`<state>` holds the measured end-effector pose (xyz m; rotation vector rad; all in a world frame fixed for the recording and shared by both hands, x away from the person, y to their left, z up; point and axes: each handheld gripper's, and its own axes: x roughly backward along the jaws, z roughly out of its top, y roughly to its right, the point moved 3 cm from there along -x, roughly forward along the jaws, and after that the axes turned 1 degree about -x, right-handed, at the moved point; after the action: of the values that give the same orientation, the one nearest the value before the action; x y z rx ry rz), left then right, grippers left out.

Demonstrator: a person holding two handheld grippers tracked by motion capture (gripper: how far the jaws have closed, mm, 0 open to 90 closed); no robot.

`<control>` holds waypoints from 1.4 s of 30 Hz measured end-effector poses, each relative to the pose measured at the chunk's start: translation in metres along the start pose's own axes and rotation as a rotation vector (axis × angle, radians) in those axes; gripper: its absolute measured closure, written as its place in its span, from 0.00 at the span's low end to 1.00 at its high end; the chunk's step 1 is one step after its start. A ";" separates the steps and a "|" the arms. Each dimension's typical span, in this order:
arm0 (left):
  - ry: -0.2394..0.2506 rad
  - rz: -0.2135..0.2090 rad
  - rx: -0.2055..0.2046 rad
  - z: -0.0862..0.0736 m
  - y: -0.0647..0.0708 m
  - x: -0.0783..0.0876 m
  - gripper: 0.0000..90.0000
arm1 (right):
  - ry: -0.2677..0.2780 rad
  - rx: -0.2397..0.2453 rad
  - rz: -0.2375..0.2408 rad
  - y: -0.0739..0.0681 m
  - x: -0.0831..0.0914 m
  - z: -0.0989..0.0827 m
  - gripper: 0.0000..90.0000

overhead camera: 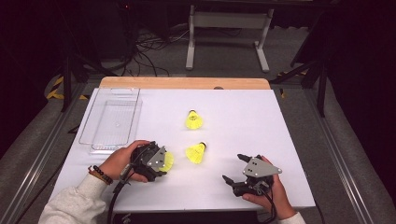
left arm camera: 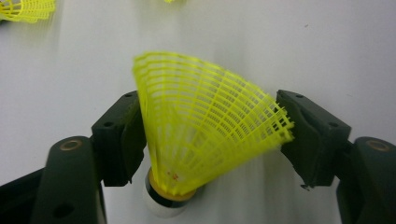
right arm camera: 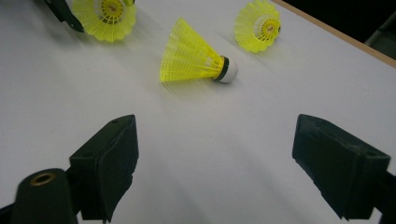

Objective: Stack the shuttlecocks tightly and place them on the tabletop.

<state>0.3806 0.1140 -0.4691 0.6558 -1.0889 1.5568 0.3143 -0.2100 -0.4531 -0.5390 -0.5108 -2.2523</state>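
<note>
Left to right on my feed. Clear tray [overhead camera: 112, 122] sits at the counter's [overhead camera: 233, 186] left rear, nothing in it that I can make out. My left gripper [left arm camera: 208, 135] is low on the counter just in front of the tray, jaws partly open around the near shuttlecock [left arm camera: 205, 130]. The yellow skirt sits between them, one pad against its side and the other at its flared rim; I can't tell whether they press on it. The cork end points back toward the camera. Middle shuttlecock [overhead camera: 196, 152] lies on its side between the grippers, the far shuttlecock [overhead camera: 193, 120] behind it, well apart. My right gripper [overhead camera: 235, 169] rests at the front right, jaws wide, nothing between them, bare counter under them.
</note>
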 end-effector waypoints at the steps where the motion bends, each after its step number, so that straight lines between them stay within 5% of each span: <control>1: 0.009 -0.006 -0.004 0.000 0.000 0.000 0.29 | 0.003 -0.002 0.004 0.000 0.000 0.000 0.17; 16: 0.089 0.048 0.053 0.001 -0.005 0.009 0.15 | -0.005 0.001 0.025 -0.001 -0.001 -0.001 0.17; 27: -0.057 0.038 0.116 -0.003 -0.020 -0.014 0.16 | -0.013 -0.003 0.043 -0.002 -0.004 -0.002 0.16; 36: -0.041 -0.010 0.118 -0.002 -0.020 -0.014 0.38 | -0.020 -0.006 0.050 -0.002 -0.004 -0.003 0.16; 42: -0.038 -0.015 0.083 0.000 -0.018 -0.013 0.52 | -0.020 -0.001 0.050 -0.002 -0.004 -0.003 0.16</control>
<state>0.4016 0.1080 -0.4744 0.7501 -1.0499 1.5892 0.3145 -0.2076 -0.4580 -0.5698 -0.5007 -2.2020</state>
